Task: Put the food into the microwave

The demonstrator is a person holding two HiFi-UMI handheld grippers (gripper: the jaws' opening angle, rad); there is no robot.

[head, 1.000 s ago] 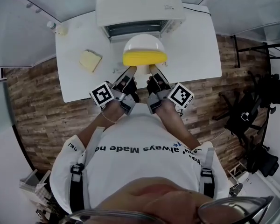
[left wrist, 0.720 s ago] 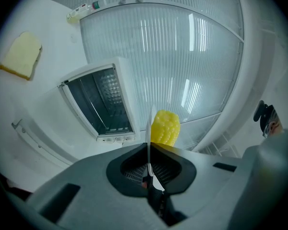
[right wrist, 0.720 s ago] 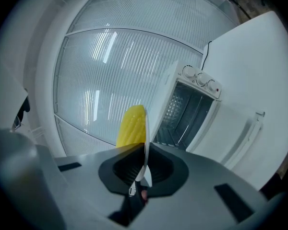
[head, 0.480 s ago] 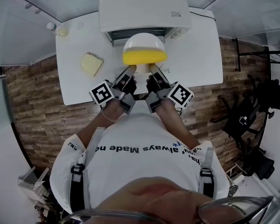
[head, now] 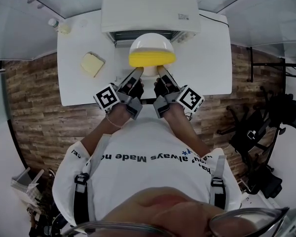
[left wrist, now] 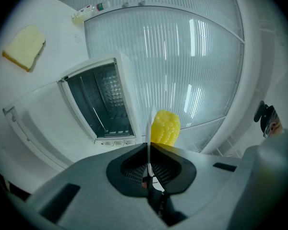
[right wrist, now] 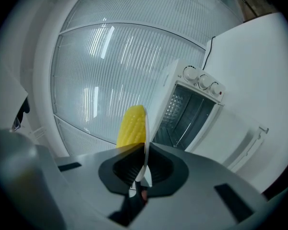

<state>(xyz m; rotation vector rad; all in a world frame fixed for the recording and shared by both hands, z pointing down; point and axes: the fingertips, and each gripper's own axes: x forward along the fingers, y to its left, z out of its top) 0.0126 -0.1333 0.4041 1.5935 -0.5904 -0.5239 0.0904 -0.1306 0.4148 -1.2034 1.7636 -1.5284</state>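
Now both grippers are closed on the near rim of a white plate (head: pixel 151 43): the left gripper (head: pixel 137 72) holds its left side and the right gripper (head: pixel 161 71) its right side. One corn cob (head: pixel 152 59) lies on the plate. The plate is just in front of the open microwave (head: pixel 148 6), not yet inside. A slice of bread (head: pixel 92 63) lies on the table (head: pixel 207 58), at the left.

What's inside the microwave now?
The microwave shows a wire rack and dark walls, no food. Its deepest corners are out of sight; in head view the plate partly covers the opening.
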